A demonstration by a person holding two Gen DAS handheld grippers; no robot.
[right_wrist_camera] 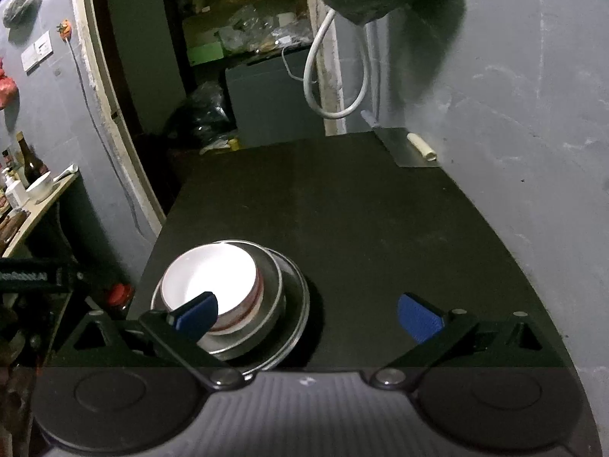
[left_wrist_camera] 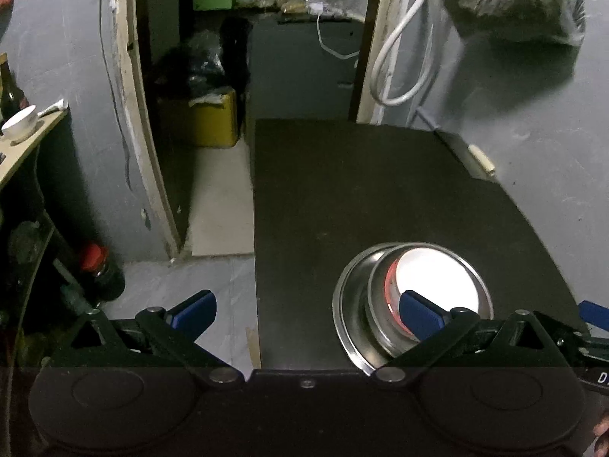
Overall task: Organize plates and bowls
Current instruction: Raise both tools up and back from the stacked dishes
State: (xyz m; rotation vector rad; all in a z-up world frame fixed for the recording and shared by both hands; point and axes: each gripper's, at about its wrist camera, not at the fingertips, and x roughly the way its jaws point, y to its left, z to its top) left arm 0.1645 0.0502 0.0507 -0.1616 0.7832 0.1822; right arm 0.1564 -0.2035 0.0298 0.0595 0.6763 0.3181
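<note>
- The white bowl (right_wrist_camera: 209, 280) (a red band runs round its outside) sits nested in a steel bowl (right_wrist_camera: 272, 297), which sits in a steel plate (right_wrist_camera: 298, 304); the stack stands on the black table (right_wrist_camera: 361, 228), near its front-left corner in the right wrist view.
- The left gripper (left_wrist_camera: 308, 310) has its fingers spread wide, holding nothing; its right pad (left_wrist_camera: 420, 314) overlaps the stack in the picture, though contact cannot be told.
- The right gripper (right_wrist_camera: 308, 314) is also spread wide and empty, its left pad (right_wrist_camera: 198, 314) in front of the white bowl.
- A white cup (left_wrist_camera: 21, 123) stands on a side shelf (left_wrist_camera: 23, 154), well apart from the table.
</note>
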